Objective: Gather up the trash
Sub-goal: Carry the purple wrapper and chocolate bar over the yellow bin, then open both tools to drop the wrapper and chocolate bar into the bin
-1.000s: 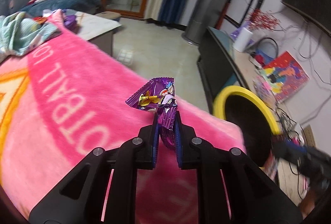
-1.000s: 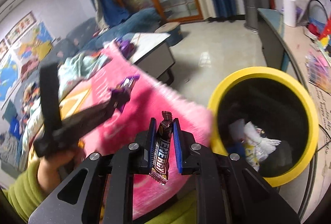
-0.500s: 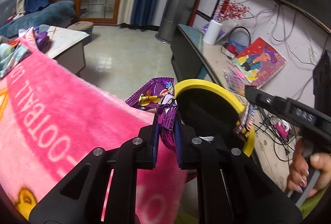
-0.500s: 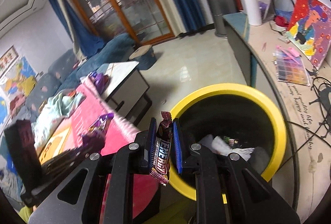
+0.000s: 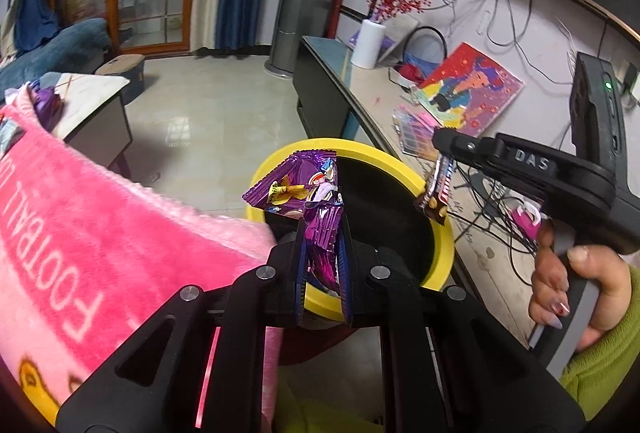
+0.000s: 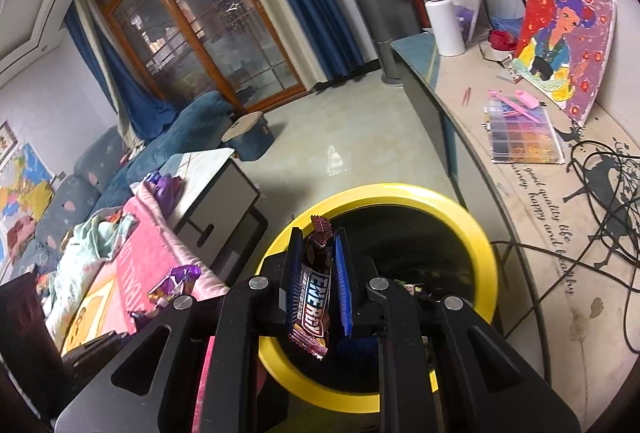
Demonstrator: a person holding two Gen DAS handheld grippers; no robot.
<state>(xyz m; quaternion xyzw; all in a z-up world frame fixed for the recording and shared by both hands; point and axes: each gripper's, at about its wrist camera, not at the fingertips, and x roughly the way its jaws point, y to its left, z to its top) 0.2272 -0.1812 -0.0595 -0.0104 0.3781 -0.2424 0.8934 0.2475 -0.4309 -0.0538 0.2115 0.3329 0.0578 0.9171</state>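
Purple snack wrapper [image 5: 298, 189] sits mid-frame in the left wrist view, clamped between the left gripper [image 5: 323, 233] fingers, over the near rim of the yellow-rimmed trash bin [image 5: 400, 163]. Brown energy-bar wrapper [image 6: 314, 289] is pinched upright in the right gripper [image 6: 316, 265], centre of the right wrist view, also above the bin's rim [image 6: 486, 245]. Some litter is visible inside the bin. Pink blanket [image 5: 100, 233] fills lower left. Person's hand [image 5: 560, 285] grips the right handle, green sleeve [image 5: 600, 365] at lower right.
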